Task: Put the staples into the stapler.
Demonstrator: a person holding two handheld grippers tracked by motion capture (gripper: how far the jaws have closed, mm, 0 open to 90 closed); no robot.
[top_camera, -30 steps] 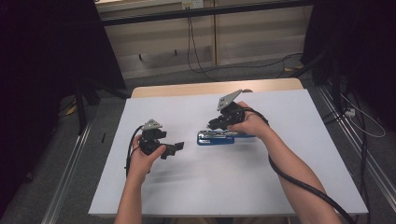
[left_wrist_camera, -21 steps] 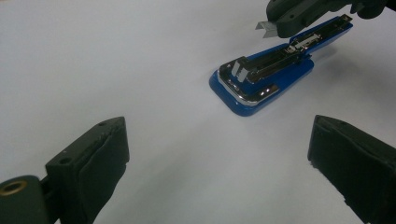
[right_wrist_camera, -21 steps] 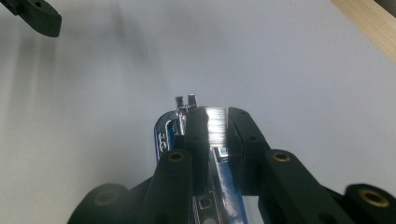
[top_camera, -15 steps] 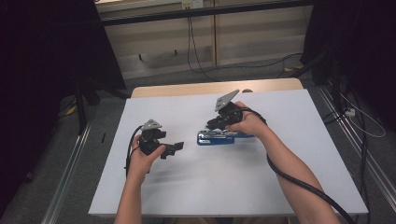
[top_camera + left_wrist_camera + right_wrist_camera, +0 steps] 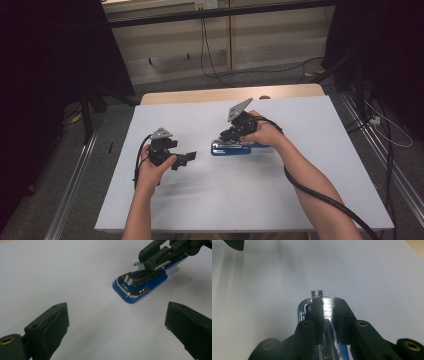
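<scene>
Near edge of the table (image 5: 150, 210) bare; both forearms come in over it. Left gripper (image 5: 186, 158), left of the table's middle, hovers with jaws wide and nothing between them, aimed at the blue stapler (image 5: 230, 148). In the left gripper view the stapler (image 5: 140, 286) lies flat just right of the table's middle, well in from every edge, its top apparently swung open with the chrome staple channel exposed. Right gripper (image 5: 227, 137) has jaws drawn narrow, clamped on a shiny metal part at the stapler's top, seen close in the right gripper view (image 5: 327, 308). Risks, as judged: polished metal may slip from the pads; pulling upward could drag or tip the unsecured base, since the left gripper is not bracing it; a loose staple strip, if any, could spill. No containers on the table. Far edge shows a wooden strip (image 5: 225, 94).
</scene>
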